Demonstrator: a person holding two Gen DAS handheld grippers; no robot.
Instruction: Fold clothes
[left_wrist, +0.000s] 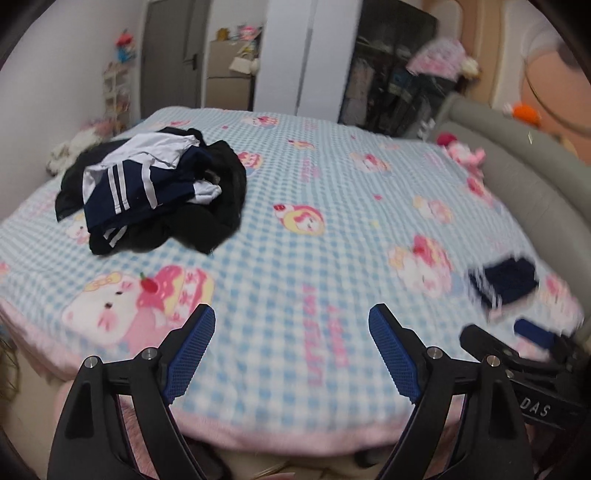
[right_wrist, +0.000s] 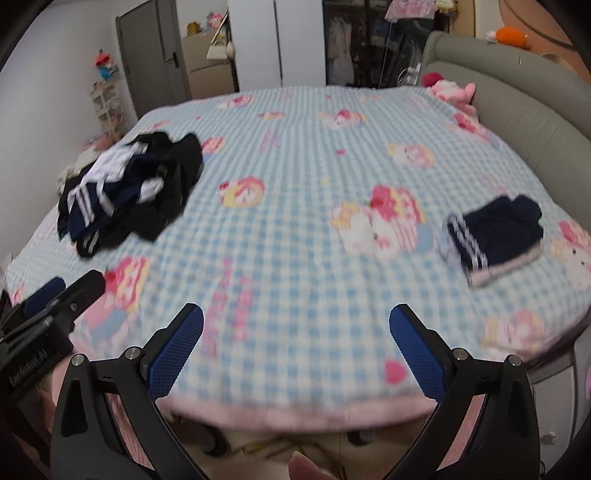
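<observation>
1. A heap of unfolded clothes (left_wrist: 151, 192), black, navy and white with stripes, is seen at the left of the bed (left_wrist: 295, 424); single garments cannot be told apart.
2. The left gripper (left_wrist: 291, 354) is held released, nothing between its pads, over the blanket's pink near edge.
3. The middle of the checked blanket (right_wrist: 295, 177) is left bare.
4. The right gripper (right_wrist: 295, 350) is likewise spread and empty.
5. Folded navy shorts (right_wrist: 495, 236) are blurred, near the grey headboard (right_wrist: 535, 122).
</observation>
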